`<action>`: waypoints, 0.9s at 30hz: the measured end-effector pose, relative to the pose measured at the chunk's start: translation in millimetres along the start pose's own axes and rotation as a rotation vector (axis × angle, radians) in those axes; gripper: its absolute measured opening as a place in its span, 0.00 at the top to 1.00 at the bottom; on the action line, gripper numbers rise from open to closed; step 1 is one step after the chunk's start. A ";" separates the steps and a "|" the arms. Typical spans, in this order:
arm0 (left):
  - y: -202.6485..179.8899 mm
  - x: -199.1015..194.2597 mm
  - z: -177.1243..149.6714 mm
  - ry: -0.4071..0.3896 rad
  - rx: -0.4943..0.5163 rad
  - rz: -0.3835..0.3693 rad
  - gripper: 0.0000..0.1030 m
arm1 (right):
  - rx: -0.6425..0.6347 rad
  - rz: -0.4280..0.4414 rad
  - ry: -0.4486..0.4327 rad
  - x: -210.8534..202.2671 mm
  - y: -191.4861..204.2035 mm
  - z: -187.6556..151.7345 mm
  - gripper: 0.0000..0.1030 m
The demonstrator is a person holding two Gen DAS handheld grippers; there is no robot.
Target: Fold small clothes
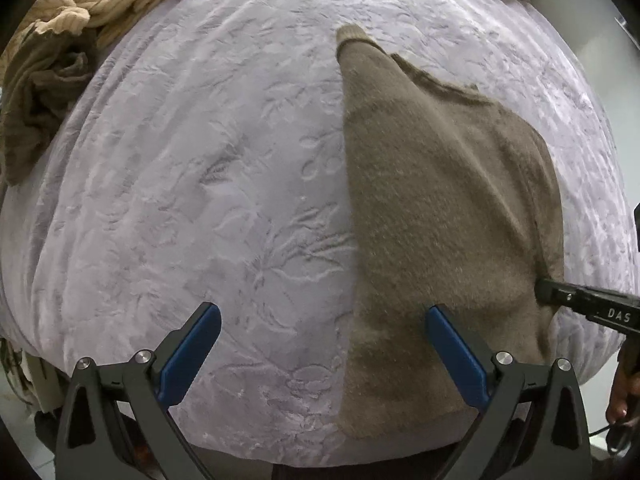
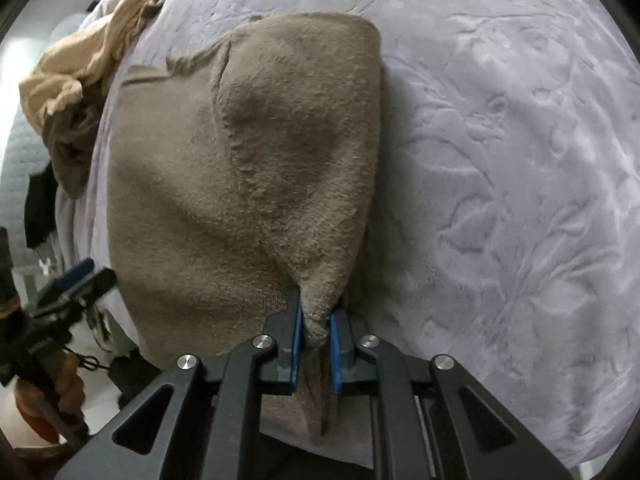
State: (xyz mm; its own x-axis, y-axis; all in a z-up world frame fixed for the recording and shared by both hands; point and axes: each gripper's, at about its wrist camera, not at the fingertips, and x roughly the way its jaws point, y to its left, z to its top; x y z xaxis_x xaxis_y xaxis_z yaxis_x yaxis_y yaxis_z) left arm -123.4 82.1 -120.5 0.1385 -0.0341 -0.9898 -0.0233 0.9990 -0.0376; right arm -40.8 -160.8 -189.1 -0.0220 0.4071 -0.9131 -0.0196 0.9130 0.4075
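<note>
The right gripper (image 2: 316,330) is clamped on a pinched tuft of the brown knit sweater (image 2: 248,168), its blue pads (image 2: 296,344) pressing the fabric from both sides so a ridge of cloth rises ahead of the fingertips. From this grip the sweater spreads forward and to the left across the lilac embossed blanket (image 2: 500,168), with a raised fold running away from the jaws toward the far edge.

The left gripper (image 1: 322,328) stands wide, holding nothing; its right finger (image 1: 456,356) hovers over the near part of the sweater (image 1: 432,220), while the left finger (image 1: 188,356) is above bare blanket (image 1: 200,200). Ahead and to the right of this claw the sweater lies mostly flat, a sleeve cuff (image 1: 352,36) pointing away. The right gripper (image 1: 544,290) enters from the right edge there, meeting the sweater's side.

Far ahead to the left of the open claw sits a heap of tan clothes (image 1: 72,32), well apart from the sweater
</note>
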 end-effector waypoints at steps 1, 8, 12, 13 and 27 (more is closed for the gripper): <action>-0.4 0.2 -0.6 0.005 0.002 -0.001 0.00 | -0.001 -0.001 -0.001 -1.7 0.1 -0.3 0.87; -3.1 -2.5 3.8 0.009 -0.001 -0.030 0.00 | 0.065 -0.011 0.014 -25.8 -24.4 -15.7 0.65; -7.3 -8.5 13.9 -0.021 0.001 -0.029 0.00 | 0.050 -0.053 -0.050 -47.6 -15.6 -15.5 0.58; -8.2 -8.5 18.4 -0.031 0.000 -0.020 0.00 | 0.035 -0.065 -0.074 -51.3 -8.0 -13.1 0.59; 6.1 33.0 59.8 -0.021 -0.033 0.050 0.00 | 0.002 -0.116 -0.051 0.7 14.2 46.2 0.80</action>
State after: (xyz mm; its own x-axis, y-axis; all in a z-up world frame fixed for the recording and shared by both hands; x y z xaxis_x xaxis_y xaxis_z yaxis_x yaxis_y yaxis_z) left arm -59.7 88.7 -145.2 0.1572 0.0166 -0.9874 -0.0637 0.9979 0.0066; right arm 5.1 -146.3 -184.5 0.0314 0.2992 -0.9537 -0.0168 0.9542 0.2988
